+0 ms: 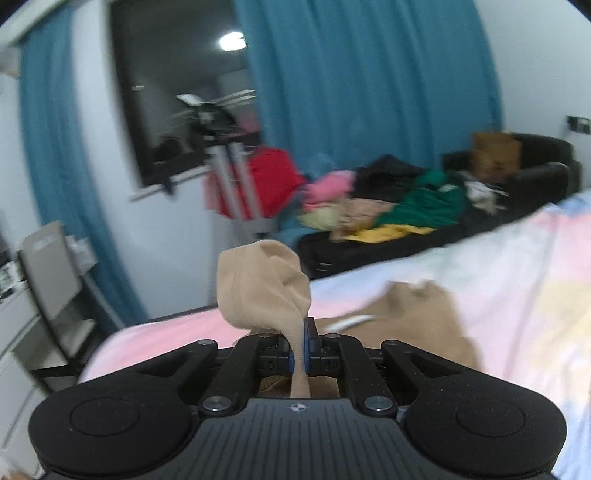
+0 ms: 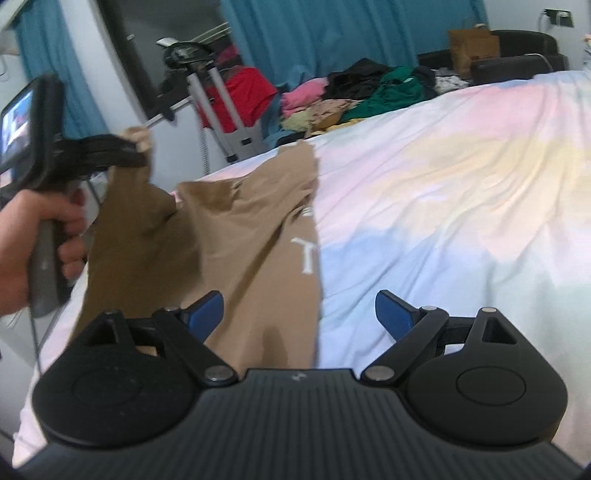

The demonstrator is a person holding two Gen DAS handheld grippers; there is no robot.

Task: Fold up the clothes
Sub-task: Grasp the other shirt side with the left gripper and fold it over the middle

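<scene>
A tan garment (image 2: 236,229) with white lettering lies on the left side of a pastel bedsheet (image 2: 443,184). My left gripper (image 1: 300,350) is shut on a bunched corner of the tan garment (image 1: 262,284), lifted off the bed. From the right wrist view the left gripper (image 2: 138,149) is seen at the left, held by a hand (image 2: 33,236), pulling that corner up. My right gripper (image 2: 299,314) stands open low over the garment's near edge, with nothing between its blue pads (image 2: 205,312).
A heap of mixed clothes (image 2: 351,92) lies on a dark couch beyond the bed. A red suitcase (image 2: 240,99) with a metal handle stands by teal curtains (image 2: 314,33). A cardboard box (image 2: 472,46) sits at the far right. A white desk and chair (image 1: 48,288) stand at the left.
</scene>
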